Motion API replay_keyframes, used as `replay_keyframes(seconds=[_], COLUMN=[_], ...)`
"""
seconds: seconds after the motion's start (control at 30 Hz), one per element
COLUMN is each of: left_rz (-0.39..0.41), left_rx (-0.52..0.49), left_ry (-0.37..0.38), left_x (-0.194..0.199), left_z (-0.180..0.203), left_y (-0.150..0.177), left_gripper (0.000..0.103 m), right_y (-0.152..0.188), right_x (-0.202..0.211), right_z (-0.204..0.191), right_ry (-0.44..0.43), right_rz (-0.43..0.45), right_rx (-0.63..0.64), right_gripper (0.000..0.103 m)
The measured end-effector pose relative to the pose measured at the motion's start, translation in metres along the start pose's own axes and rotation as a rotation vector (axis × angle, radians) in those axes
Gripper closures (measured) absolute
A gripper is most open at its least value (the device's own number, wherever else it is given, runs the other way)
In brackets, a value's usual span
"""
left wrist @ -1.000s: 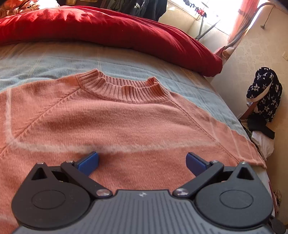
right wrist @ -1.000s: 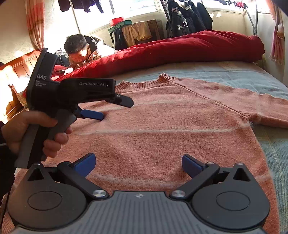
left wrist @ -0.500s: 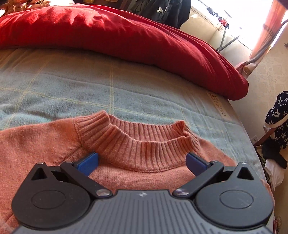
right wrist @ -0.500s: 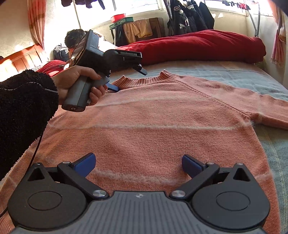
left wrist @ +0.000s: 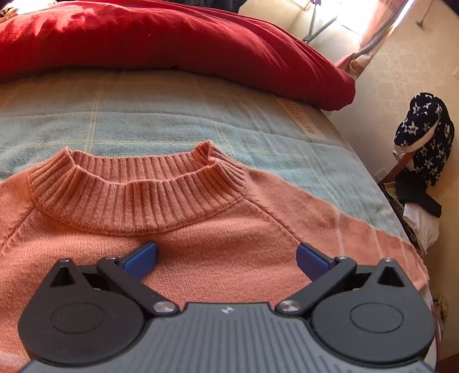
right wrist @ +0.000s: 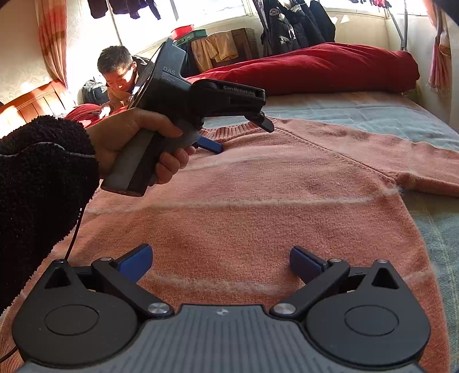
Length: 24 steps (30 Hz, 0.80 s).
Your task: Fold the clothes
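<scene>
A salmon-pink knit sweater (right wrist: 258, 178) with thin pale stripes lies flat on the bed, its ribbed collar (left wrist: 134, 186) toward the red duvet. My left gripper (left wrist: 226, 256) hovers open just below the collar, nothing between its blue pads. In the right wrist view the left gripper (right wrist: 241, 134) shows in a hand with a black fleece sleeve (right wrist: 37, 186), over the sweater's neck area. My right gripper (right wrist: 219, 262) is open above the sweater's lower body, near a pale stripe. One sleeve (right wrist: 401, 160) stretches out to the right.
A rolled red duvet (left wrist: 172, 37) lies across the far side of the blue checked blanket (left wrist: 172, 114). A star-patterned garment (left wrist: 424, 134) hangs on a chair by the wall, past the bed's right edge. A person (right wrist: 117, 74) lies beyond the bed's far left. Coats (right wrist: 289, 23) hang by the window.
The left gripper moved up the sweater to the collar, then drew back slightly so the whole collar shows. The right gripper stayed over the lower body. Both stayed open.
</scene>
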<state>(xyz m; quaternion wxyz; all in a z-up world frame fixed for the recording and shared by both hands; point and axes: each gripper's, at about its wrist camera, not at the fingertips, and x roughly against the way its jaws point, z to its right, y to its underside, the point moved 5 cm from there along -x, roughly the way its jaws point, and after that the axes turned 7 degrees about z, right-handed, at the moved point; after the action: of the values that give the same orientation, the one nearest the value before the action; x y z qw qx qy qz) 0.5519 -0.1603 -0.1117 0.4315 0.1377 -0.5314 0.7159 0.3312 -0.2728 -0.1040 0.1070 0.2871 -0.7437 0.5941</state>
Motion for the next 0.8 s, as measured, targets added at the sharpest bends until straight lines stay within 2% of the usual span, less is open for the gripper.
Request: replay_keyframes(seconds=[0.1, 0.27, 0.37, 0.47, 0.63, 0.7, 0.8], left_rz=[-0.007, 0.049, 0.001, -0.056, -0.159, -0.144, -0.097], left_rx=[-0.002, 0.013, 0.064, 0.081, 0.128, 0.117, 0.138], left_ry=[0.000, -0.034, -0.029, -0.091, -0.111, -0.135, -0.181], left_x=[0.022, 0.091, 0.113, 0.117, 0.100, 0.095, 0.089], left_z=[0.001, -0.017, -0.041, -0.061, -0.084, -0.089, -0.103], left_y=[-0.004, -0.007, 0.002, 0.021, 0.049, 0.047, 0.028], left_gripper=[0.001, 0.001, 0.001, 0.001, 0.001, 0.001, 0.001], right_y=[-0.001, -0.002, -0.002, -0.002, 0.000, 0.000, 0.001], right_x=[0.000, 0.000, 0.000, -0.002, -0.003, -0.005, -0.006], right_z=[0.002, 0.006, 0.008, 0.010, 0.008, 0.008, 0.007], right_ry=[-0.004, -0.013, -0.022, -0.023, -0.014, -0.011, -0.006], right_rz=[0.002, 0.005, 0.007, 0.007, 0.006, 0.005, 0.003], right_rx=[-0.015, -0.047, -0.073, -0.085, -0.077, -0.073, -0.060], right_gripper=[0.000, 0.000, 0.000, 0.000, 0.000, 0.000, 0.000])
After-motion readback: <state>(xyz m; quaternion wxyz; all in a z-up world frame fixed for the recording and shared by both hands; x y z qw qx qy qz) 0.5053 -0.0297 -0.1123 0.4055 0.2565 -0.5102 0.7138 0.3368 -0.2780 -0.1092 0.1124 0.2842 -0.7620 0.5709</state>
